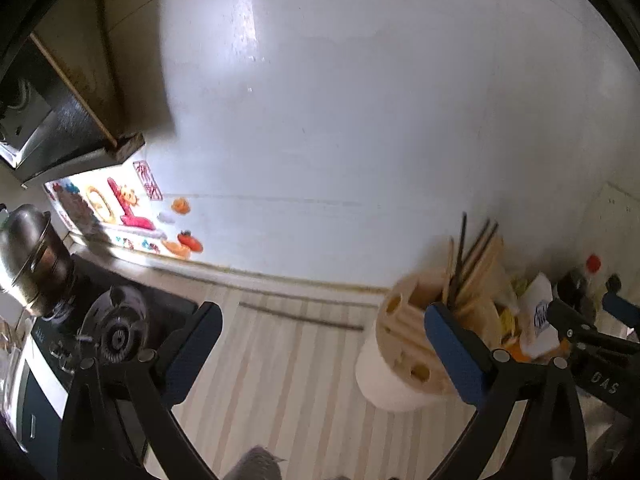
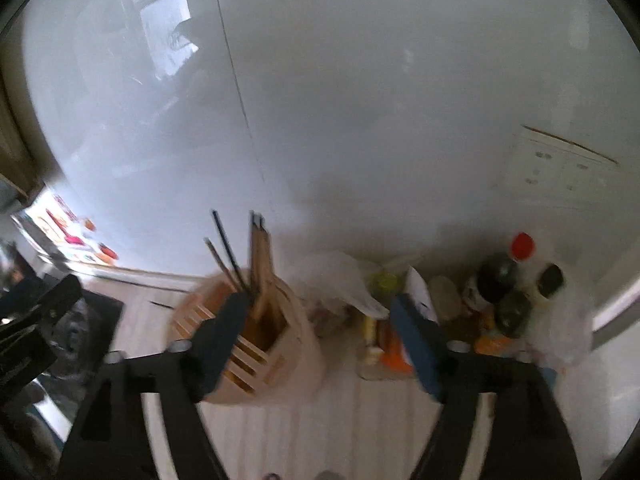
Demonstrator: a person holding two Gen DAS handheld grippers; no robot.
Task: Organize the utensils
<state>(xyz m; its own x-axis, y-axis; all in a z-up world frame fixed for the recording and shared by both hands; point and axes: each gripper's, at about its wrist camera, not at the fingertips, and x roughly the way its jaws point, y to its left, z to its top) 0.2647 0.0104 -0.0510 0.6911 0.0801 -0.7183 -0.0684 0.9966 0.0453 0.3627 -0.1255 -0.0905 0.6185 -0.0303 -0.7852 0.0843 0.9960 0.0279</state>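
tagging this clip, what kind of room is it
Most likely a home kitchen: a gas burner with a steel pot beside it, a wooden utensil holder with chopsticks, and sauce bottles on the counter.

Wood utensil holder [image 2: 256,340] upright on counter — chopsticks [image 2: 240,256] inside.

1. The tan wooden utensil holder [image 2: 256,332] was smeared by motion blur in the right wrist view, with a blue gripper finger [image 2: 222,336] covering its near left face.
2. The cluster of dark bottles with red and black caps [image 2: 508,280] was too blurred to identify.
3. The steel lidded pot [image 1: 28,256] was cut off by the left edge.
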